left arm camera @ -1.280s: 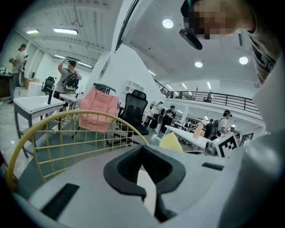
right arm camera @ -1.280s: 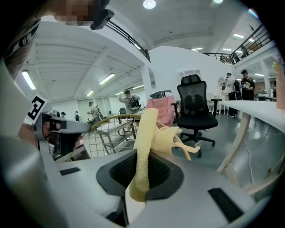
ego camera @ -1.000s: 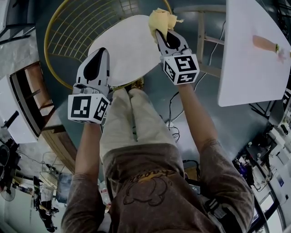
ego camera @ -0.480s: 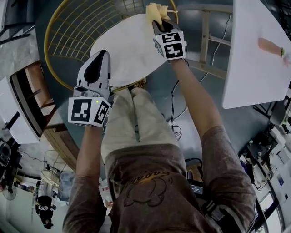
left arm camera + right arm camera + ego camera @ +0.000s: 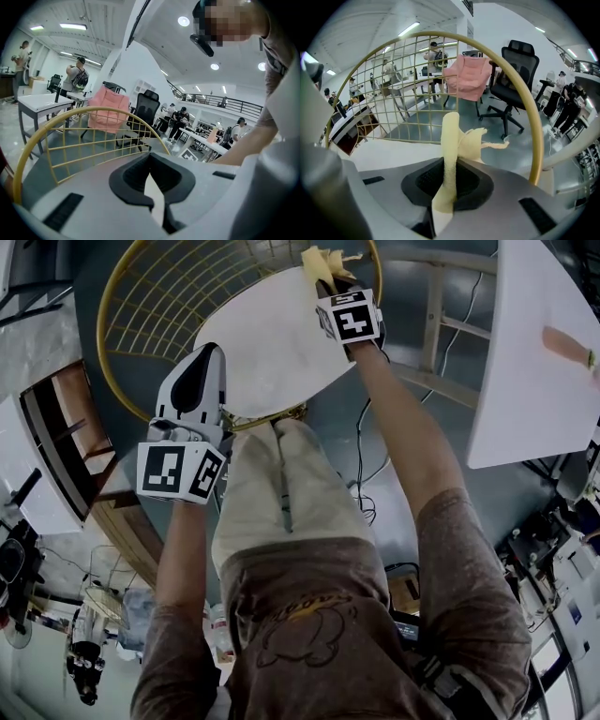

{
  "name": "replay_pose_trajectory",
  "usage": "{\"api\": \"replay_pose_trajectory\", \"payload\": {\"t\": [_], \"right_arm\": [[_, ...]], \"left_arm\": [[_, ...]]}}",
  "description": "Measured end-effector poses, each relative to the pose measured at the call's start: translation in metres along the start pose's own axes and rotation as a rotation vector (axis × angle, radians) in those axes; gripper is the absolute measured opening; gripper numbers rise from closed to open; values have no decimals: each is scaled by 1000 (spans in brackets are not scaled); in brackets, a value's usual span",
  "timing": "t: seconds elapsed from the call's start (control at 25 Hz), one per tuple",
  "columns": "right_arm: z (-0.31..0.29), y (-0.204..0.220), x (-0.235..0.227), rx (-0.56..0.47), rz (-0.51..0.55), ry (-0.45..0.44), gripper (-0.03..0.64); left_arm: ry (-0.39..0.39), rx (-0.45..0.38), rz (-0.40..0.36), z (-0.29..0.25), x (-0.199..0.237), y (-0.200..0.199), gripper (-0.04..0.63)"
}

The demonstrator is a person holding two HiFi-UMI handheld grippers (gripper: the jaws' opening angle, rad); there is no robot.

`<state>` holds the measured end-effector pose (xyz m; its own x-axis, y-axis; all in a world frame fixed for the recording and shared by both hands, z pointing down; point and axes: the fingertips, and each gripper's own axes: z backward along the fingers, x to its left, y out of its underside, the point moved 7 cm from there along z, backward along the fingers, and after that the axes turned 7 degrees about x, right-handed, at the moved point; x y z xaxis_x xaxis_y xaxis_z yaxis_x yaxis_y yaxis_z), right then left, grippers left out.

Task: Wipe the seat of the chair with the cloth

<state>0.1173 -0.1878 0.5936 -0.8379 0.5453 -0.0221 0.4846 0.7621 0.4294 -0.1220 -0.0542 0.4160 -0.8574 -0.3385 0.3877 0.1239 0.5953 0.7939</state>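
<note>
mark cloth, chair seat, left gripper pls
cloth [image 5: 450,140], right gripper view, on the upright strip at mid-height.
chair seat [image 5: 267,343], head view, on the bare white middle.
left gripper [image 5: 150,154], left gripper view, where its fingertips meet.

White table [image 5: 544,352] to the right of the right gripper [image 5: 330,282]. Ahead of that gripper, pink fabric [image 5: 468,77] and a black office chair [image 5: 516,79]. Wooden shelf [image 5: 80,427] left of the left gripper [image 5: 212,351]; cables [image 5: 360,470] on the floor [image 5: 323,413].
</note>
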Motion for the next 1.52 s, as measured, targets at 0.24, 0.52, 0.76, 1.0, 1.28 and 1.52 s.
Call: {"api": "replay_pose_trajectory", "payload": {"t": [0.24, 0.52, 0.76, 1.0, 1.28, 1.52], "right_arm": [[-12, 1, 24, 28, 10, -40, 61], [-29, 5, 90, 60, 60, -148, 61], [-36, 8, 119, 52, 42, -183, 61], [-32, 0, 167, 59, 82, -294, 61], [-27, 5, 219, 73, 114, -426, 61], [-14, 14, 252, 63, 136, -507, 61]], "left_arm": [[-6, 2, 14, 7, 9, 1, 9], [-19, 9, 26, 17, 22, 6, 9], [-42, 10, 36, 27, 28, 12, 9], [-55, 14, 44, 46, 37, 17, 9], [-68, 4, 51, 57, 44, 19, 9], [-76, 3, 65, 65, 43, 27, 9]]}}
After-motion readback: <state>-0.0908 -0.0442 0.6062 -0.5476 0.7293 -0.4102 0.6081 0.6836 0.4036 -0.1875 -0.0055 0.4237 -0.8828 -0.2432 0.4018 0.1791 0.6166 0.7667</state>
